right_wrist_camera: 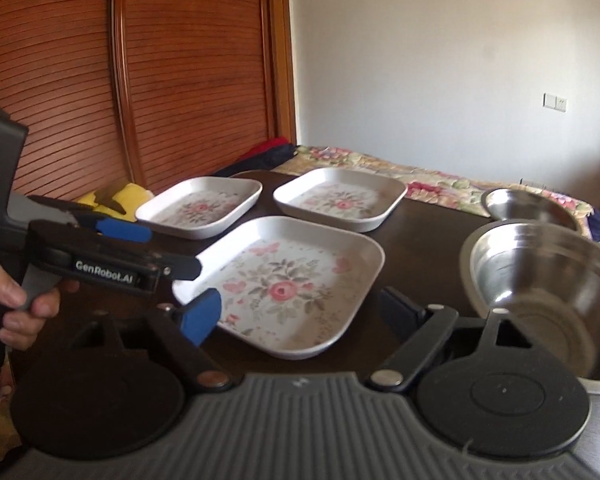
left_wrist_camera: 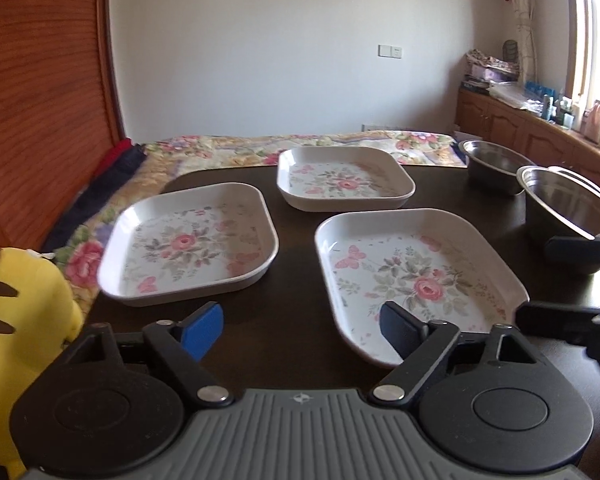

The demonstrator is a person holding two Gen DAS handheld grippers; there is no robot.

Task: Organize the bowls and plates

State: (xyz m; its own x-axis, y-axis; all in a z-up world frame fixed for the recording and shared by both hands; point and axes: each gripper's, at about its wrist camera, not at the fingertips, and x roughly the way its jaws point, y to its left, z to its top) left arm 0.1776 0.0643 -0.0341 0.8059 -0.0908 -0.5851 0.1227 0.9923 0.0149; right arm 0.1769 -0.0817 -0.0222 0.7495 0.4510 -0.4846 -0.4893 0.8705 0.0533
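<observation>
Nearest, left tool [left_wrist_camera: 300, 330] spread wide, gripping nothing, poised low over the dark surface [left_wrist_camera: 296, 280]. Right blue pad over the near corner of the closest flowered plate [left_wrist_camera: 416, 280], at 1 o'clock from the tool, long axis running near to far. Right tool [right_wrist_camera: 300, 312] likewise parted and empty, the same plate dead ahead at 12 o'clock, the near steel bowl [right_wrist_camera: 540, 288] at 2 o'clock just beside its right finger. Probably the right tool better placed for the bowls, the left for the plates. Second plate [left_wrist_camera: 188, 240] at 11 o'clock from the left tool, apart from the first. Third plate [left_wrist_camera: 344, 178] further back at 12 o'clock. Second steel bowl [left_wrist_camera: 496, 166] behind the first at the far right edge. "GenRobot.AI" legible on the left tool's body in the right view; letters above it cut off. Yellow plush toy [left_wrist_camera: 16, 312] at 9 o'clock, flowered bed [left_wrist_camera: 300, 146] beyond.
</observation>
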